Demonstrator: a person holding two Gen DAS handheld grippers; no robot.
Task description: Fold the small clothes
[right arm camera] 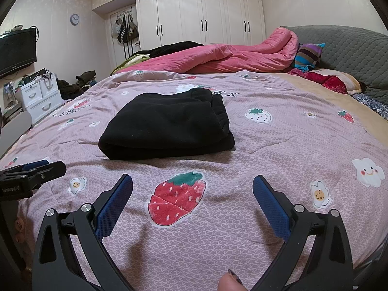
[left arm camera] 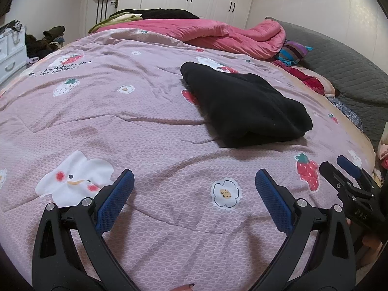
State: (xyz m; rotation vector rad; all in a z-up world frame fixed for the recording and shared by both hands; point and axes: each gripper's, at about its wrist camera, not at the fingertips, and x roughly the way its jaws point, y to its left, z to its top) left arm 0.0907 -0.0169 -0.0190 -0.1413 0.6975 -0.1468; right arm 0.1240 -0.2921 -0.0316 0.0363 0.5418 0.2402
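A black garment [left arm camera: 245, 106] lies folded into a thick flat bundle on the pink printed bedspread [left arm camera: 121, 126], right of centre in the left wrist view. In the right wrist view the same black garment [right arm camera: 167, 126] sits straight ahead, left of centre. My left gripper [left arm camera: 194, 179] is open, hovering over bare bedspread well short of the garment, nothing between its blue pads. My right gripper [right arm camera: 192, 184] is open too, above a strawberry print [right arm camera: 177, 198], a short way in front of the bundle. Each gripper shows at the edge of the other's view.
A rumpled pink duvet [right arm camera: 230, 58] and a striped pillow [right arm camera: 308, 55] lie at the far side, against a grey padded headboard [right arm camera: 351, 51]. White wardrobes [right arm camera: 201, 14] stand behind. White drawers [right arm camera: 38, 97] and heaped dark clothes [right arm camera: 77, 82] are left of the bed.
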